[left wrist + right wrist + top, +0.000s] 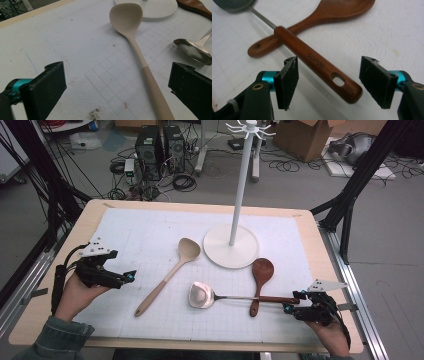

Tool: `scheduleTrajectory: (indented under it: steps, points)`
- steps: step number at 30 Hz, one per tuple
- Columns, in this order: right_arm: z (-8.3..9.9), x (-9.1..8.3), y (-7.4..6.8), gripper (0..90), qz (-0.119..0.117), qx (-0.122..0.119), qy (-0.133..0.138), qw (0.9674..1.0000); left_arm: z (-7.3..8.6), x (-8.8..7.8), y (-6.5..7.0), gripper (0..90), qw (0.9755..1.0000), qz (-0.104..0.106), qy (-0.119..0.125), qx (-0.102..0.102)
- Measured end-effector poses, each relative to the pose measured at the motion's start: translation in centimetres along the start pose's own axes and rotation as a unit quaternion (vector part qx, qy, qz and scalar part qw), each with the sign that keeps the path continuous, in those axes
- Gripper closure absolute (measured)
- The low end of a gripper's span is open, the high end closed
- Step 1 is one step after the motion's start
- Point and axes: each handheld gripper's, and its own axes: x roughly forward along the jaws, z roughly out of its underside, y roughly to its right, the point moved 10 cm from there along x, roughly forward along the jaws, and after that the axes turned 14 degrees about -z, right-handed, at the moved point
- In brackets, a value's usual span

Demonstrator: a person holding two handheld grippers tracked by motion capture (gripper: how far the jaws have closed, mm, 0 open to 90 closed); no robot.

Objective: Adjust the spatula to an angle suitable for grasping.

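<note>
Ladle handle between open jaws is the relation we would watch. In the right gripper view the metal ladle (318, 63) has its reddish-brown wooden grip running on a slant between the two black pads of our right gripper (329, 82), the butt end with its hanging slot lying nearest the camera. The jaws stand wide on either side of it, and we see a gap at each pad, so nothing is held yet. We cannot tell whether the pads sit level with the grip or above it.

From the high view the ladle's long axis runs across the desk (310, 227), its shiny bowl toward the middle and the handle end at the right gripper. The thin steel shaft crosses over the handle of the dark wooden spoon (260, 280), so the two touch there. We judge that lifting the ladle may nudge that spoon.

Our left gripper (125, 277) hovers at the left of the white gridded mat (145, 235), jaws wide and empty. The pale beige spoon (136, 45), matte and smooth, lies ahead of it, its handle end near the right-hand jaw. That spoon is nearest our left hand.

Behind the utensils stands a white rack (239, 195) on a round base, with hooks at the top.
</note>
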Motion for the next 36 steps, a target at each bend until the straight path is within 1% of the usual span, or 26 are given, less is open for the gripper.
scheduleTrajectory:
  steps: [3, 7, 10, 11, 13, 15, 19, 24, 28, 30, 32, 35, 36]
  points:
    - [0.4, 0.1, 0.2, 34.8, 0.004, -0.001, -0.007, 1.0000, 0.0, 0.0, 0.0, 1.7, 1.0000, 0.000, 0.000, 0.000]
    - [0.8, 0.2, 0.5, 41.1, 0.005, -0.001, -0.014, 0.9999, 0.0, 0.1, 0.1, 1.7, 1.0000, 0.005, 0.001, -0.002]
    - [1.0, 0.2, 0.7, 43.6, 0.005, -0.002, -0.020, 0.9998, 0.1, 0.1, 0.1, 1.7, 1.0000, 0.005, -0.001, -0.003]
    - [1.1, 0.2, 0.7, 46.9, 0.006, -0.004, -0.019, 0.9998, 0.1, 0.1, 0.0, 1.8, 1.0000, 0.005, -0.001, -0.003]
    - [1.1, 0.2, 0.7, 47.6, 0.004, -0.005, -0.017, 0.9998, 0.1, 0.1, 0.0, 1.7, 1.0000, 0.005, -0.001, -0.005]
    - [1.2, 0.1, 0.8, 49.8, 0.006, -0.009, -0.023, 0.9997, 0.0, 0.2, 0.1, 1.7, 1.0000, 0.005, 0.001, -0.007]
    - [1.1, 0.0, 0.7, 51.2, 0.006, -0.014, -0.025, 0.9996, 0.0, 0.2, 0.2, 1.7, 1.0000, 0.007, 0.000, -0.006]
    - [0.8, -0.4, 0.5, 51.9, 0.005, -0.020, -0.022, 0.9995, 0.1, 0.2, 0.2, 1.8, 1.0000, 0.006, -0.002, -0.004]
    - [0.3, -0.7, 0.3, 52.0, 0.006, -0.026, -0.017, 0.9995, 0.1, 0.2, 0.2, 1.7, 1.0000, 0.006, -0.001, -0.005]
    - [-0.1, -0.9, 0.2, 52.1, 0.008, -0.033, -0.012, 0.9993, 0.1, 0.3, 0.3, 1.7, 1.0000, 0.007, -0.001, -0.005]
    - [-0.4, -1.0, 0.2, 52.1, 0.009, -0.038, -0.010, 0.9992, 0.1, 0.3, 0.3, 1.7, 1.0000, 0.007, -0.001, -0.003]
    - [-0.5, -1.1, 0.1, 52.2, 0.008, -0.039, -0.010, 0.9992, 0.1, 0.3, 0.3, 1.7, 1.0000, 0.008, -0.002, -0.002]
    - [-0.7, -1.2, 0.1, 52.2, 0.008, -0.043, -0.007, 0.9990, 0.1, 0.3, 0.3, 1.7, 1.0000, 0.008, -0.002, -0.002]
